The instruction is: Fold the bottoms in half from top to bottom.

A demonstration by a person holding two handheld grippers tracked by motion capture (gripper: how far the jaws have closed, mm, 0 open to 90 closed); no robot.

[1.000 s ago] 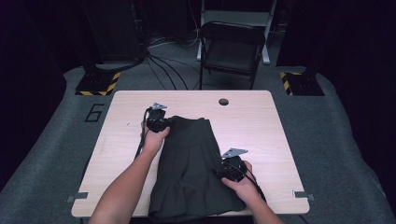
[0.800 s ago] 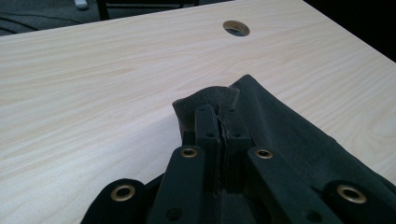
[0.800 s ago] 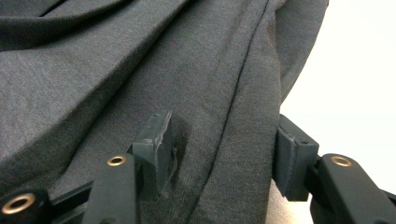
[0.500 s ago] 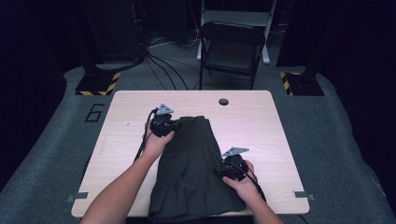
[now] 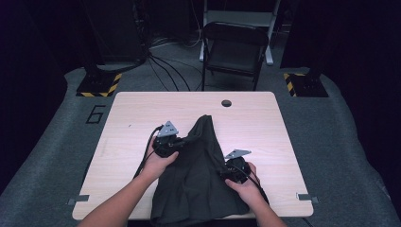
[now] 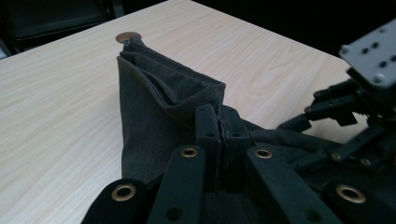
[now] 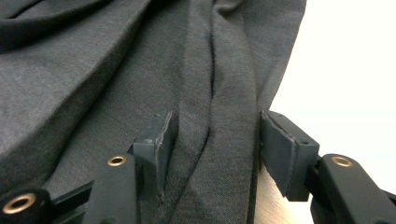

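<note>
Cloth [image 5: 198, 175] front hem cut off.

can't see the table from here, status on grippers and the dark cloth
Left gripper shut on a fold of the dark cloth, lifting it. Right gripper jaws apart, straddling the cloth's edge. Nothing in the way on the table.

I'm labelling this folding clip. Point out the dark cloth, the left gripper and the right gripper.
dark cloth [image 5: 198, 179], high view, middle of the fabric.
left gripper [image 6: 218, 140], left gripper view, the closed fingertips pinching the cloth.
right gripper [image 7: 215, 140], right gripper view, gap between its fingertips, over the cloth's edge.
</note>
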